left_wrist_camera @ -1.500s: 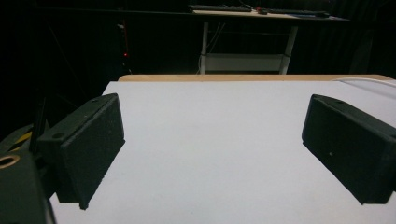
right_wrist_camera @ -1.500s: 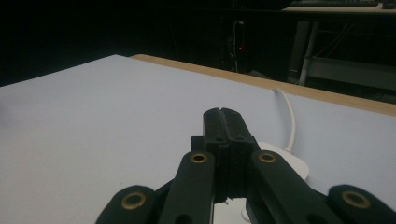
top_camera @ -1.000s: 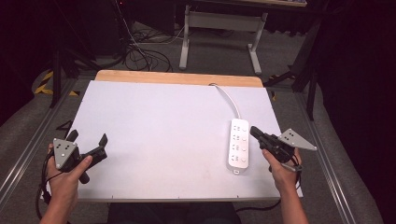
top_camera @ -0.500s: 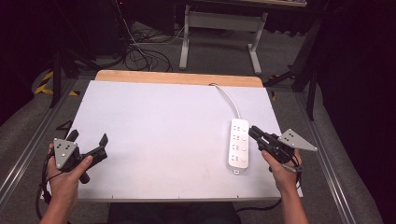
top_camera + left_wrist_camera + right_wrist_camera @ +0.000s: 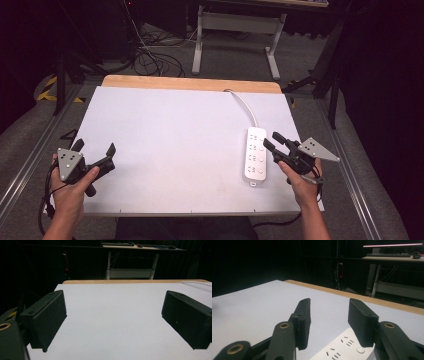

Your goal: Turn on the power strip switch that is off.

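A white power strip (image 5: 255, 155) with a white cable (image 5: 244, 106) lies at about four o'clock on the table's matte white top (image 5: 170, 135), whose far edge is a pale wood strip (image 5: 190, 83). Both grippers are black: the left gripper (image 5: 95, 149) at eight o'clock and the right gripper (image 5: 272, 142) at four o'clock each carry a grey three-cornered plate. The right gripper's joints show brass-coloured rivets (image 5: 284, 325). The floor (image 5: 30, 130) is grey, with yellow-and-black striping (image 5: 47, 89) at ten o'clock.

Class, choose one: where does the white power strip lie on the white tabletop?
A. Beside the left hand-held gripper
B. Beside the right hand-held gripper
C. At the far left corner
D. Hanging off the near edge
B: the white power strip lies flat just beside the right hand-held gripper, apart from its jaws.
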